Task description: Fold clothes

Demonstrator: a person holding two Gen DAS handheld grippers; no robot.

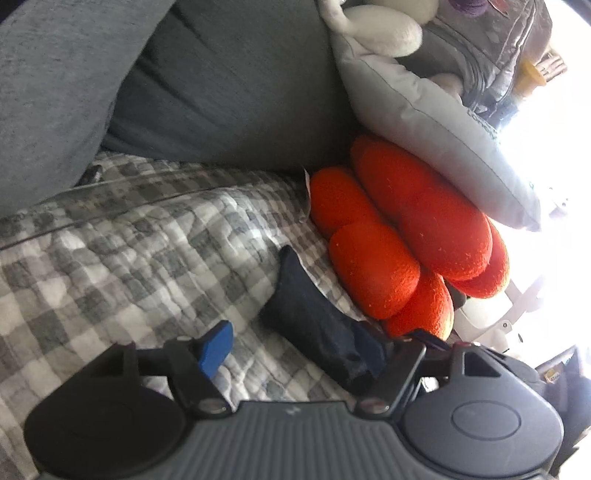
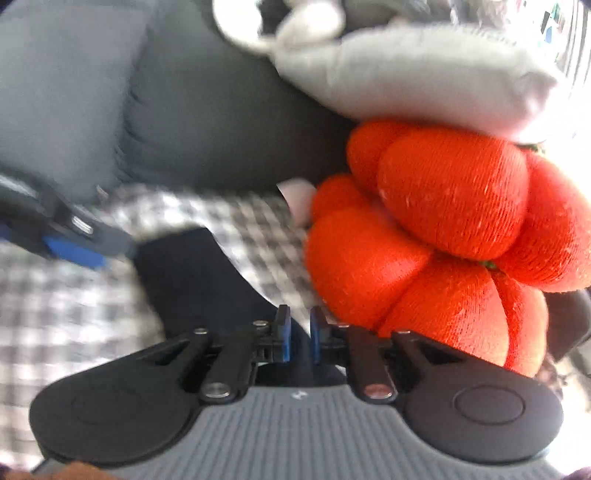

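A dark navy garment [image 1: 314,321] lies bunched on the grey checked blanket [image 1: 129,258], beside an orange cushion. My left gripper [image 1: 321,338] stands open wide around its near end; one blue pad [image 1: 216,349] is bare, and the other finger is partly hidden behind the cloth. In the right wrist view the same navy garment [image 2: 192,273] runs down into my right gripper [image 2: 300,334], whose blue pads [image 2: 285,334] are shut on a fold of it. The left gripper's finger [image 2: 74,240] shows blurred at the left edge, just left of the garment.
A knotted orange cushion [image 1: 406,240] [image 2: 443,240] crowds the right side, with a light grey pillow [image 1: 424,122] and a white plush toy [image 1: 373,26] on top. The dark grey sofa back [image 1: 229,81] rises behind. Checked blanket [image 2: 55,314] stretches to the left.
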